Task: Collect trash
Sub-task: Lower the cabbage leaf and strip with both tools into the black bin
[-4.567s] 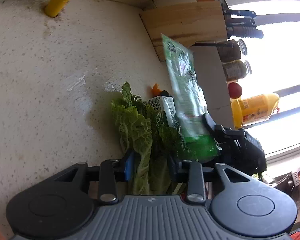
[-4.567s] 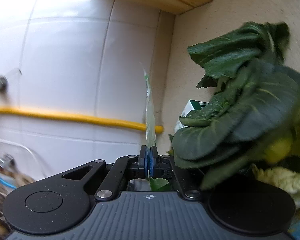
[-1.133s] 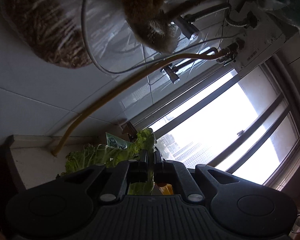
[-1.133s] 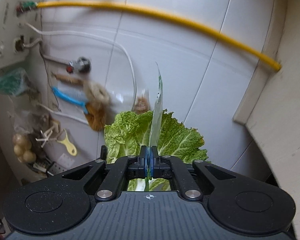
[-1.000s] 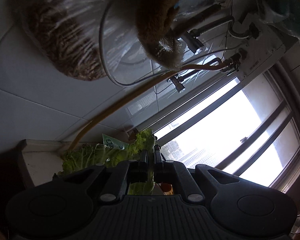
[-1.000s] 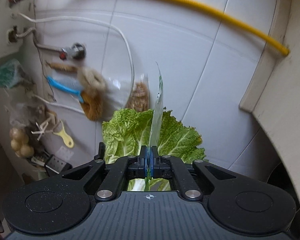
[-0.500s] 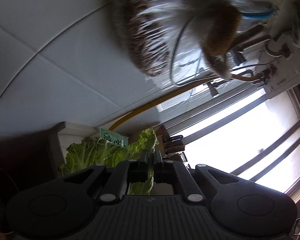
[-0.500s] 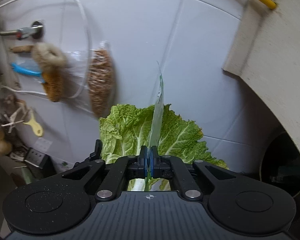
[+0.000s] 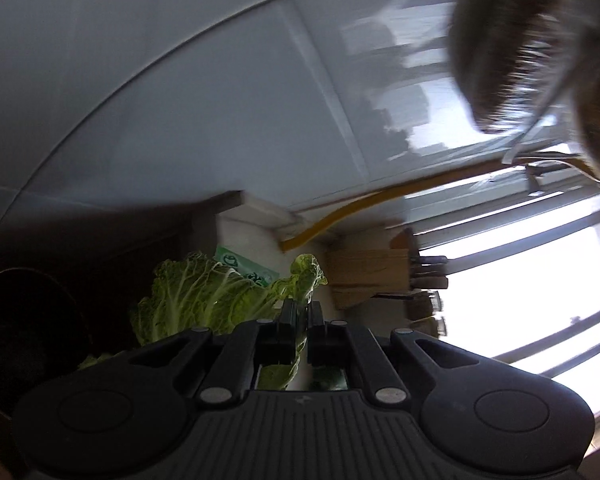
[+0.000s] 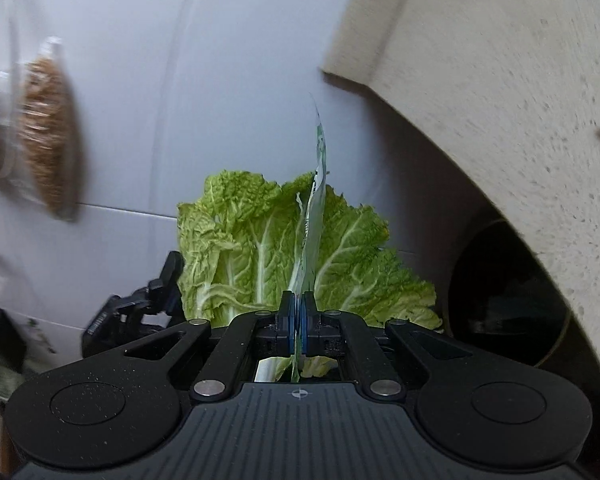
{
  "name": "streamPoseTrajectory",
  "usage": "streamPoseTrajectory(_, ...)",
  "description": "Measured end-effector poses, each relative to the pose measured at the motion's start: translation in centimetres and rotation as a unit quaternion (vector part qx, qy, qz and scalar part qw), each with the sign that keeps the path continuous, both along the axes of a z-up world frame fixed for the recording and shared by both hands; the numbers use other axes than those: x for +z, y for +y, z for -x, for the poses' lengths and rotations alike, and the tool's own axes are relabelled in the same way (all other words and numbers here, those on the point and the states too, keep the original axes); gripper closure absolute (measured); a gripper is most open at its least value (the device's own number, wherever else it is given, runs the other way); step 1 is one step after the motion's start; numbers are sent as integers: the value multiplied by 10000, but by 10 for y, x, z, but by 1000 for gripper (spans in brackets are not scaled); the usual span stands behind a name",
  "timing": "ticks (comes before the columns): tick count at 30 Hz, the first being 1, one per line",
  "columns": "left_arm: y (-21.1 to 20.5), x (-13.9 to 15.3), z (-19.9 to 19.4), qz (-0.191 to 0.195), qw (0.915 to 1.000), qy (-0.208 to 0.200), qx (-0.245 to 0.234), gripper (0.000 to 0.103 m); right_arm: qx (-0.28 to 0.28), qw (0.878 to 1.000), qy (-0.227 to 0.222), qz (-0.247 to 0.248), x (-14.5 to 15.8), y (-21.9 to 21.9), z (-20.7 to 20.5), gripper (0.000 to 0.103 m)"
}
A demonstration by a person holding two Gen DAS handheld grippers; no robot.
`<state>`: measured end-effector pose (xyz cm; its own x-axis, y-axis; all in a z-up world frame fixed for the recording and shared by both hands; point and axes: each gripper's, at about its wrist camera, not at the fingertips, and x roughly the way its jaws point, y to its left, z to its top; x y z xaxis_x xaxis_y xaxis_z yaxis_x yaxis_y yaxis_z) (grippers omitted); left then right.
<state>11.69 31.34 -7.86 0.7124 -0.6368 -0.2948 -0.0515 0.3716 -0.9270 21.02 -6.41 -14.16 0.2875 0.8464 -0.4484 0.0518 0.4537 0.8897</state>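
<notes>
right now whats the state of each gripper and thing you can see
left gripper: shut on the cabbage leaf
right gripper: shut on the green wrapper
cabbage leaf: held up off the counter, spread flat
green wrapper: pinched at its lower end, standing edge-on
dark bin: open, below the counter edge
knife block: knives in their slots
bag on wall: hanging, blurred

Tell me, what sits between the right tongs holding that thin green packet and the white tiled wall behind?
In the right wrist view, a cabbage leaf, held by the left tongs, lies between the right tongs gripping the packet and the wall.
</notes>
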Motion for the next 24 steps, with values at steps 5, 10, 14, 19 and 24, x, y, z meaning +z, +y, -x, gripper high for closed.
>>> streamPoseTrajectory(5, 2, -35, -4, -124, 9984, 554, -34, 99, 290, 9970, 291, 654, -31, 19, -6, 93)
streamPoseTrajectory(10, -3, -72, -9, -460, 9906, 1275, -198, 96, 695, 9858, 597, 1407, -70, 41, -10, 72)
streamPoseTrajectory(14, -13, -93, -12, -741, 9805, 1770, -433, 89, 864, 9720, 540, 2117, -82, 55, -5, 54)
streamPoseTrajectory(19, -17, -103, -13, -869, 9733, 2074, -452, 84, 806, 9715, 561, 2158, -81, 56, 7, 53)
streamPoseTrajectory(24, -24, -98, -18, -1105, 9713, 2038, -524, 82, 674, 9732, 452, 2152, -65, 53, 19, 53)
